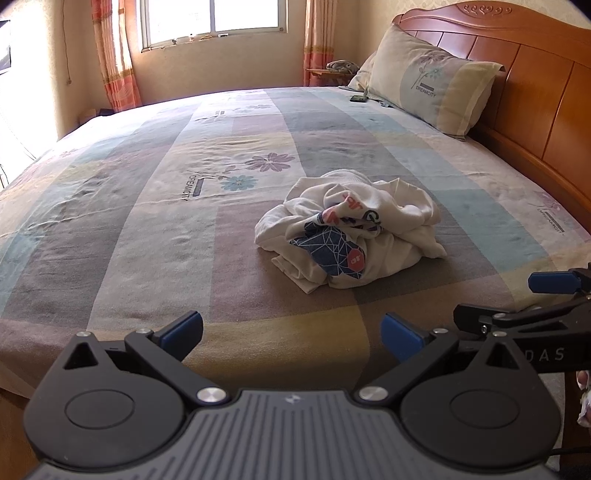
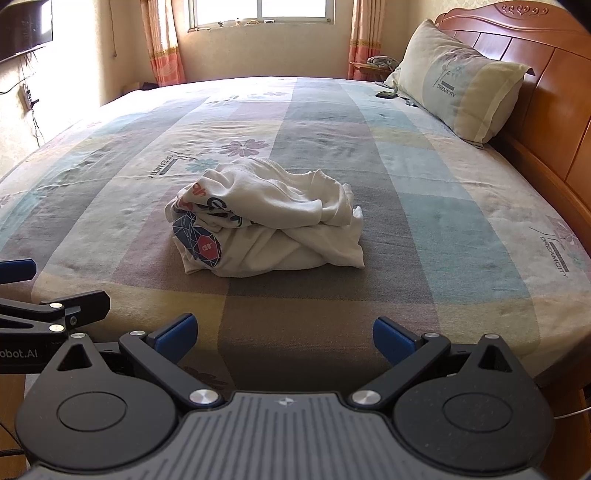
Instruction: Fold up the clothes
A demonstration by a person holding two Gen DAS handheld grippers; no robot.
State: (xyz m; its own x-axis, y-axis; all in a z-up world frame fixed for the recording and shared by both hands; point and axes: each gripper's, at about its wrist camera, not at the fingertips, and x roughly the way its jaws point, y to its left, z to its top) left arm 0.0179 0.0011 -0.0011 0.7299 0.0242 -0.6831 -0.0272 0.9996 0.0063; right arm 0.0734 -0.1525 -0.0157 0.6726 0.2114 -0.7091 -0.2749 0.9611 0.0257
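Left gripper [image 1: 291, 334], right gripper [image 2: 284, 338]: fingers spread, empty, side by side at near edge of bed [image 2: 461, 206]. White shirt [image 2: 269, 221] bunched mid-bed, reachable by both.

A home bedroom: a made bed [image 2: 369, 147] with pillow [image 2: 458, 85] (wooden headboard [image 2: 546, 55]), curtained window [image 2: 258, 11].

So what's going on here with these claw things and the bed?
A person is holding two hand-held grippers, one in each hand, to fold clothes. Right now nothing is being handled: the left gripper and right gripper both hang open near the edge of the bed, side by side. A crumpled white shirt with a blue and red print lies in a heap on the bedspread ahead of them, untouched. Folding has not begun yet.
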